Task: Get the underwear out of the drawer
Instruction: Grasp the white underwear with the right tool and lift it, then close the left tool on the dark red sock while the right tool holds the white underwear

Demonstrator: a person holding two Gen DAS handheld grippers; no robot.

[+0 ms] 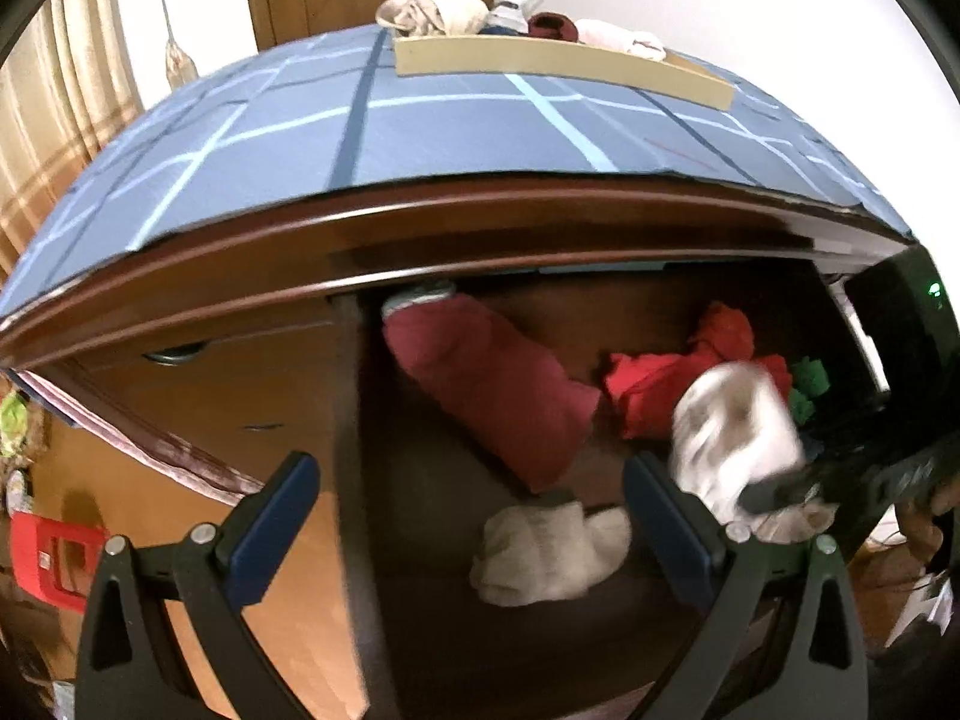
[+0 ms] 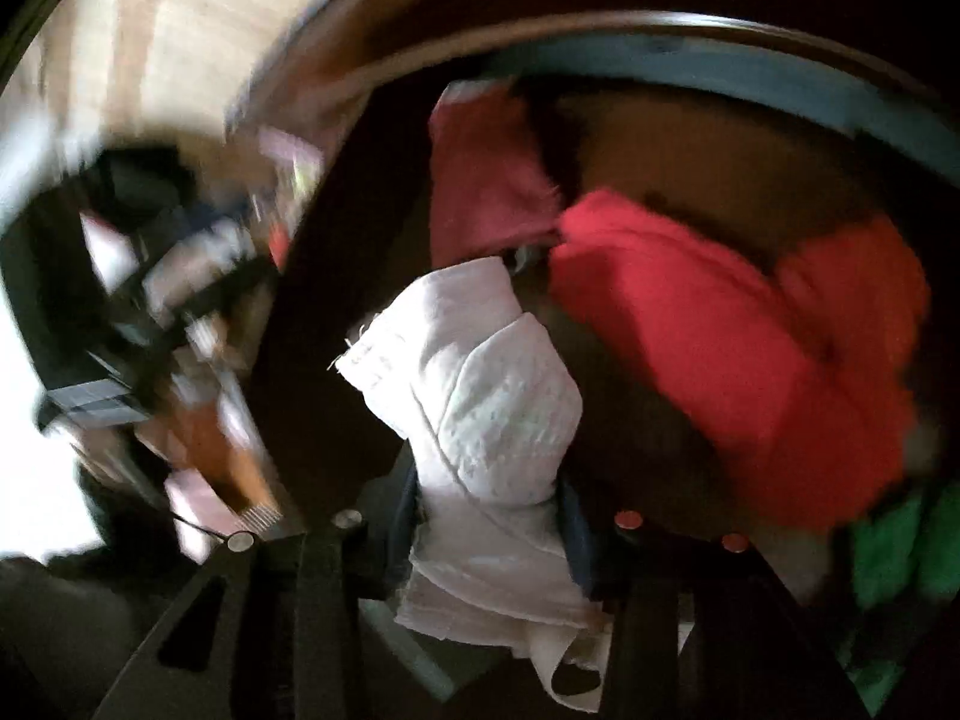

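**Right claw lifting white underwear from drawer**

Right claw [image 2: 489,540] pinched on white underwear [image 2: 480,396], cloth bunched between the pads and hanging out below; frame blurred, so mid-move is my read. In the left view the same white piece [image 1: 735,432] sits above the drawer [image 1: 372,480] interior, right side, just in front of the red cloth [image 1: 654,384]. Left claw [image 1: 471,498] wide, nothing in it, hovering over the drawer front.

Doing it well: keep the pinch firm, lift straight up till the trailing hem clears the drawer's front edge, then swing out. Loose tail may snag or drag neighbours.

Still in drawer: maroon piece [image 1: 492,384] toward the back left, a second white piece [image 1: 549,552] near the front between the left claw's fingers, red cloth and a green bit [image 1: 807,387] at the right. Red cloth lies close behind the held piece; could get pulled along.

Behind the drawer, on the blue checked top [image 1: 420,138], a tray [image 1: 558,63] already carries several pieces.
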